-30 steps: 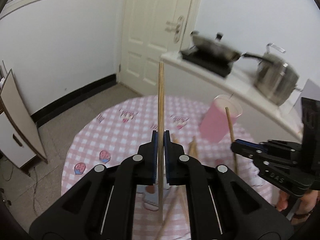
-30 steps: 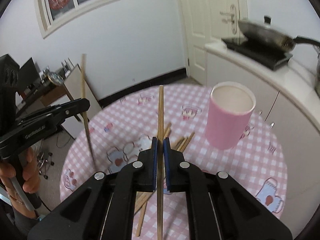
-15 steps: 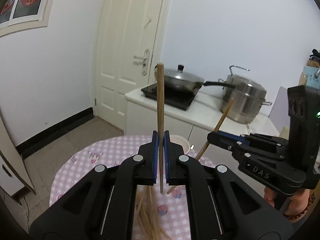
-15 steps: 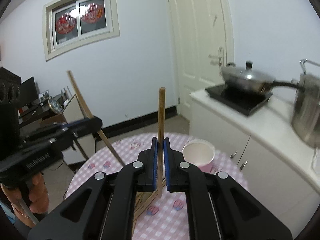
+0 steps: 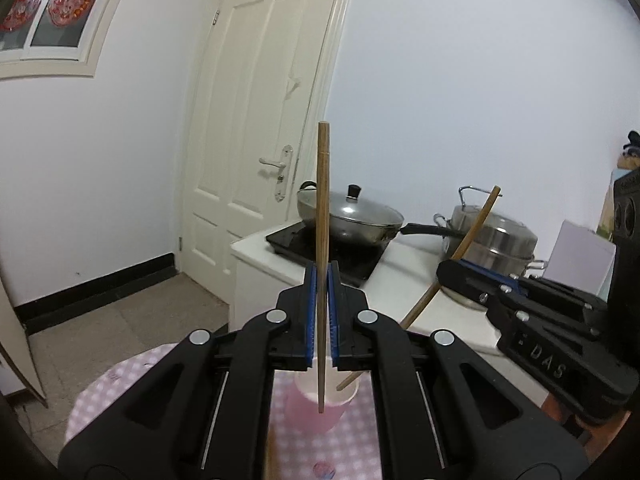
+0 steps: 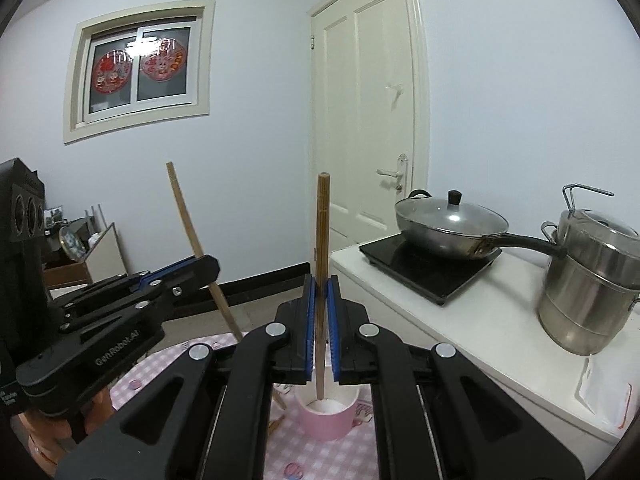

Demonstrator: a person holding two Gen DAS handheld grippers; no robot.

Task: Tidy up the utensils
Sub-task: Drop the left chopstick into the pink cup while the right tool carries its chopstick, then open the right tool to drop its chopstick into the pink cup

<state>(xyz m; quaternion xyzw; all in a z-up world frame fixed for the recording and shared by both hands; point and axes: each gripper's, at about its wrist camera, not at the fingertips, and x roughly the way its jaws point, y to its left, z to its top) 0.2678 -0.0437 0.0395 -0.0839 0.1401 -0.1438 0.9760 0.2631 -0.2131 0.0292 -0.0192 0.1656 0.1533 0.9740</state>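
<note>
I note two wooden chopsticks, each held upright above the pink cylindrical cup (image 6: 326,416), which stands on the pink-and-white checked tablecloth (image 6: 320,456). My left gripper (image 5: 321,312) has its blue-padded jaws pinched on the first brown wooden chopstick (image 5: 322,216); its lower tip hangs over the cup's white interior in the left wrist view. My right gripper (image 6: 321,312) is likewise clamped on the second brown wooden chopstick (image 6: 322,248), whose lower end appears to sit just inside the cup's rim. From the left wrist camera, that second chopstick leans in from the right of the cup, tip at the rim.

Further chopsticks lie on the cloth just left of the cup, partly hidden by the gripper body.

Readable markings: "DAS" on the right gripper's housing in the left view; "GenRobot.AI" on the left gripper's housing in the right view.

Beyond the cup, a white counter (image 6: 500,320) carries a black induction hob (image 6: 432,266) with a lidded steel wok (image 6: 448,224), and a stainless steamer pot (image 6: 588,280) to its right. A cream panelled door (image 6: 368,120) stands behind.
</note>
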